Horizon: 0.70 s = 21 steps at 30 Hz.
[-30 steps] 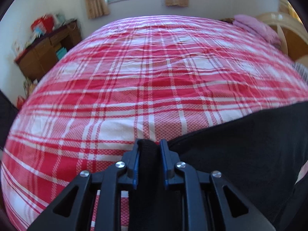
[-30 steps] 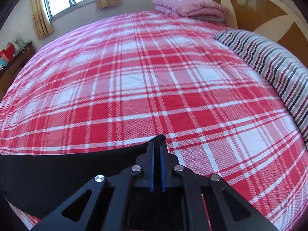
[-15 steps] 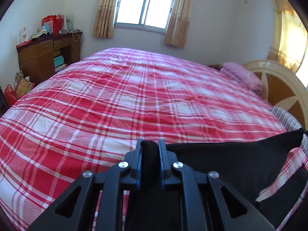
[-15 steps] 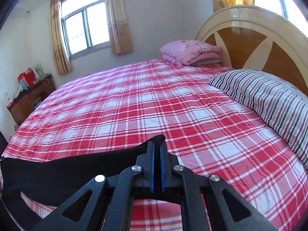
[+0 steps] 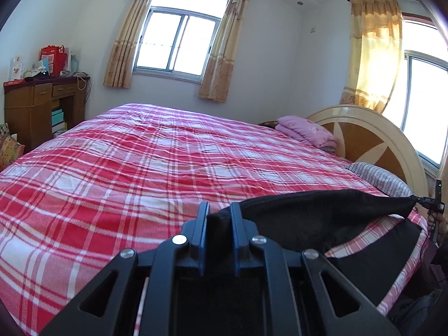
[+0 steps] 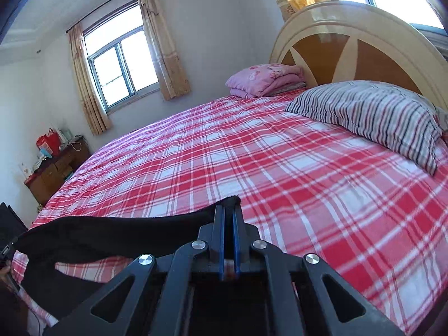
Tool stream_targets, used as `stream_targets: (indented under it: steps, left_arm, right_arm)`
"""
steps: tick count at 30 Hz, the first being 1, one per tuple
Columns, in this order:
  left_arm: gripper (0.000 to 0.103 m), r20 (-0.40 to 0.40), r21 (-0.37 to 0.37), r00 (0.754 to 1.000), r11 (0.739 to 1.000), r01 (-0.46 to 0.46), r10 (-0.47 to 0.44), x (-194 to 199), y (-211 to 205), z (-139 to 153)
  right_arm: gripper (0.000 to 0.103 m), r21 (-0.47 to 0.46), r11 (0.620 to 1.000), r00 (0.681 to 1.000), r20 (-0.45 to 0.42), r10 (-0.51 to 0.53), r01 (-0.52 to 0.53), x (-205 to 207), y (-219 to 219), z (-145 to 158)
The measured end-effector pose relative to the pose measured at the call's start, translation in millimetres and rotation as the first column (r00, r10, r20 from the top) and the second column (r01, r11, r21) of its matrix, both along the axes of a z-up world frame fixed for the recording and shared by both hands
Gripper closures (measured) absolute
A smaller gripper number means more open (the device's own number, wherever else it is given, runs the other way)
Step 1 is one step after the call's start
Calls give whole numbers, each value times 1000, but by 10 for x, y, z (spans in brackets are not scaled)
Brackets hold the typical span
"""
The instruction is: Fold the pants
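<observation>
Setting: We stand at the near edge of a wide bed (image 5: 140, 168) covered in a red and white plaid sheet, with a striped pillow (image 6: 372, 114) and a folded pink blanket (image 6: 266, 79) at the headboard end.

Pants: We hold black pants (image 5: 322, 212) up above the near part of the bed, stretched sideways between our two grippers. The top edge runs taut; below it the cloth droops, and a gap shows the plaid sheet through it.

Left gripper: Our left gripper (image 5: 219, 218) is clamped on a thick bunch of the black cloth, so its jaws stand a little apart around the wad.

Right gripper: Our right gripper (image 6: 229, 215) pinches a thin edge of the pants, with its jaws nearly together and a small tip of cloth poking past them.

How it handles: We judge the cloth soft, limp and light. It sags wherever we do not hold it and will not keep a shape in the air. It is not fragile, but a thin pinch could slip.

Where to hold: We think the two ends of the top edge are the right places. Keeping that edge tight should let the rest hang straight before we lay it down on the sheet to fold.
</observation>
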<state>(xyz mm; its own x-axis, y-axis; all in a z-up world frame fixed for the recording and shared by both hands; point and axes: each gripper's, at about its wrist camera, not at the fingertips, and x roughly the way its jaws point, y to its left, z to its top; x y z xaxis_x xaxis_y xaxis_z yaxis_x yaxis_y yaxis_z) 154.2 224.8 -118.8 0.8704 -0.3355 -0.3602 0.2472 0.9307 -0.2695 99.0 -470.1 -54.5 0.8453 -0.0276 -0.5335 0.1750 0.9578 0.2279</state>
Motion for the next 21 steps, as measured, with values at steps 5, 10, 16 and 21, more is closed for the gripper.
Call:
stream_targets:
  steps: [5, 10, 16, 21]
  left_arm:
    - [88, -1, 14, 1000, 1000, 18, -18, -240, 37, -166]
    - [88, -7, 24, 999, 999, 41, -41, -524, 80, -331]
    - [88, -71, 51, 997, 998, -34, 38, -657, 271, -525]
    - [87, -89, 16, 993, 997, -81, 82, -819, 419, -524]
  right_arm:
    - [98, 18, 999, 1000, -7, -28, 28, -347, -65, -105]
    - [98, 33, 997, 996, -48, -72, 73, -540, -213, -303]
    - [97, 46, 996, 991, -119, -67, 72, -603, -269, -512]
    - [60, 27, 989, 979, -143, -143, 148, -680, -312, -421]
